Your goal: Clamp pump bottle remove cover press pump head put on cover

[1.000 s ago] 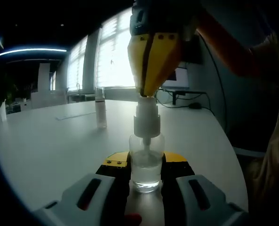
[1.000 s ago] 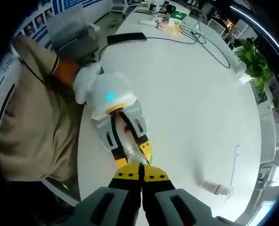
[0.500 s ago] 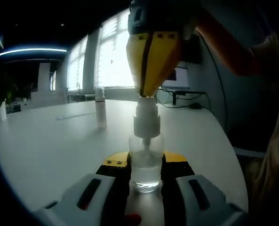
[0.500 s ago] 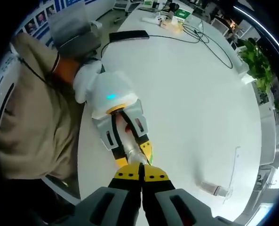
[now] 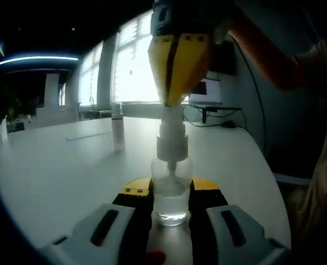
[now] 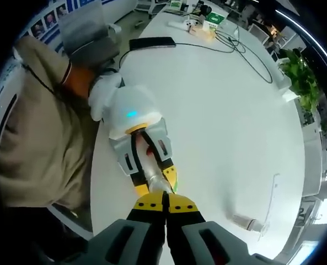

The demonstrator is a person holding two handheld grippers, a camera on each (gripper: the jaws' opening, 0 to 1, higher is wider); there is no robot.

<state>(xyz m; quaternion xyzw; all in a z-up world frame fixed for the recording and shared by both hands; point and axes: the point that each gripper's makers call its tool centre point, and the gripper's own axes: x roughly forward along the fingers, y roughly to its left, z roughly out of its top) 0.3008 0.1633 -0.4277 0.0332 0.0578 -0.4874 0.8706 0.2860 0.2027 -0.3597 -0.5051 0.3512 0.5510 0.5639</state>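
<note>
A clear pump bottle point(image 5: 170, 193) with a little liquid stands upright on the white table point(image 5: 58, 176), and my left gripper point(image 5: 170, 212) is shut on its body. Its white pump head point(image 5: 171, 138) is bare. My right gripper point(image 5: 171, 104) comes straight down from above, its yellow jaws shut together and its tip resting on top of the pump head. In the right gripper view I look down past my shut right gripper point(image 6: 164, 197) onto the pump bottle point(image 6: 152, 172) and the left gripper's point(image 6: 156, 178) white body. The clear cover point(image 5: 117, 130) stands apart on the table, far left of the bottle; the cover point(image 6: 246, 222).
A thin clear strip point(image 5: 89, 135) lies beyond the cover. A black phone point(image 6: 152, 42), cables point(image 6: 235, 47) and small boxes sit at the table's far end, with a plant point(image 6: 301, 77) beside it. A person in beige point(image 6: 36, 143) stands at the table edge, near a grey chair point(image 6: 89, 33).
My right gripper has lifted slightly and the pump head has come up with it. The bottle and left gripper have stayed put.
</note>
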